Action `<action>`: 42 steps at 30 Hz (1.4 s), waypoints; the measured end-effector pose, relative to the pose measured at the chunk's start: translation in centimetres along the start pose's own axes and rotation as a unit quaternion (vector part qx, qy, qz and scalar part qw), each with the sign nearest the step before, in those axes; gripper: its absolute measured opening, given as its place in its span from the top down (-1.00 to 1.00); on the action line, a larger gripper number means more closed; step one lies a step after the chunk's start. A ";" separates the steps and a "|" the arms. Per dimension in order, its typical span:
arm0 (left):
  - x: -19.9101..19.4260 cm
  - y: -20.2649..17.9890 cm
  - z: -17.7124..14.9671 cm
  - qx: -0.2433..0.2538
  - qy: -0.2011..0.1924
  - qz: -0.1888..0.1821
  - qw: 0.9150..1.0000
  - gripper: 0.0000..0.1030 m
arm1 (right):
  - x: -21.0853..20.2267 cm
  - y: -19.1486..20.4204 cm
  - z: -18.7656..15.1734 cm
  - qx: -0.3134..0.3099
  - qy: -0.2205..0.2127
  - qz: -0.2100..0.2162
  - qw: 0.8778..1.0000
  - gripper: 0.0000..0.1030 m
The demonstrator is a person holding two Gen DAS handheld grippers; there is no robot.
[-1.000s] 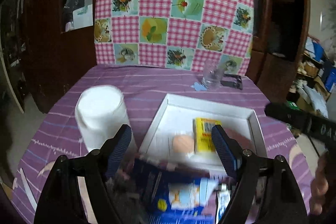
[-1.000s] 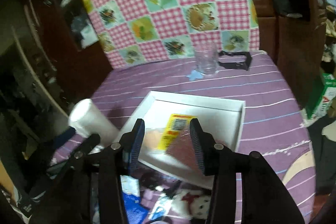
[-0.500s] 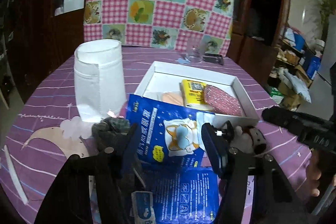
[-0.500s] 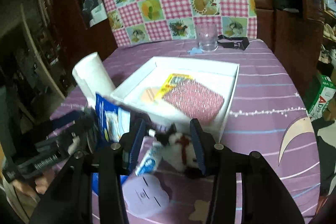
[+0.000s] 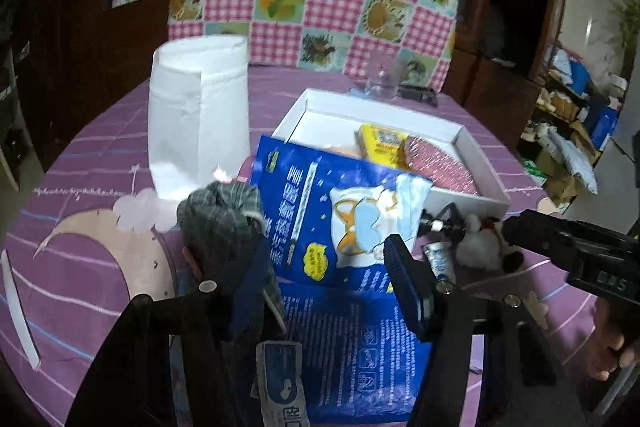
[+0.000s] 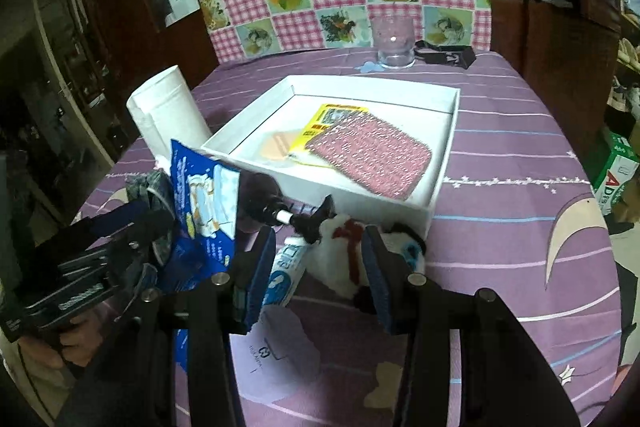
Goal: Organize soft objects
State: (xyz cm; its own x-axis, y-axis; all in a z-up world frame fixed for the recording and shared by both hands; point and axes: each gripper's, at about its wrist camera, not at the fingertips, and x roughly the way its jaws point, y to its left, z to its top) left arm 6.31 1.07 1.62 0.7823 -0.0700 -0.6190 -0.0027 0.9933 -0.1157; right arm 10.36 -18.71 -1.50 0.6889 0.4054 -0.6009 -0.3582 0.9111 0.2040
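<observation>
On my left wrist camera, the left gripper (image 5: pixel 326 281) has its jaws spread, with the blue pouch (image 5: pixel 344 219) standing tilted between and beyond them; I cannot tell whether either pad touches it. A grey checked cloth (image 5: pixel 224 219) is bunched against the left finger, and a second blue packet (image 5: pixel 360 351) lies flat on the worktop (image 5: pixel 92 163) under the gripper. A white fabric roll (image 5: pixel 198 119) stands upright to the left of the white tray (image 5: pixel 478 157). On my right wrist camera, the right gripper (image 6: pixel 320 277) is also spread, straddling a small white plush toy (image 6: pixel 340 259) that lies on the worktop just in front of the tray (image 6: pixel 360 83); I cannot tell if the pads are touching it. A small tube (image 6: pixel 286 271) lies just beside the plush, by the left finger. Inside the tray rest a red speckled pad (image 6: pixel 370 157) overlapping a yellow packet (image 6: pixel 332 123), with a peach round piece (image 6: pixel 276 147) beside them. A clear glass (image 6: pixel 394 41) stands at the far edge of the worktop, a dark strap (image 6: pixel 444 53) next to it.
</observation>
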 end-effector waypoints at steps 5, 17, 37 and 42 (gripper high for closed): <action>0.4 -0.2 -0.7 0.000 0.002 0.039 0.999 -0.01 | 0.1 0.1 -0.1 0.006 0.005 -0.039 0.999 0.11; 0.9 -2.1 -1.4 0.059 0.015 0.000 0.998 0.61 | -0.2 0.0 -0.8 0.000 0.009 -0.003 1.000 0.10; 4.1 -3.2 -3.1 0.065 0.110 0.000 0.992 -0.66 | 1.2 -2.7 -0.8 0.053 0.028 -0.058 0.996 0.10; 4.5 -4.0 -3.4 0.086 0.126 0.000 0.988 -1.00 | 2.3 -3.3 -1.0 0.071 0.054 -0.078 0.993 0.07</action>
State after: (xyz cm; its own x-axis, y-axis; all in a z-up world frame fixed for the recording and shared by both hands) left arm 7.75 -3.53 -3.35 0.6023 -0.0688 -0.7953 0.1205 0.9927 0.0054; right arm 12.44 -20.83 -4.32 0.6543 0.2549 -0.7120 -0.1543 0.9667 0.2043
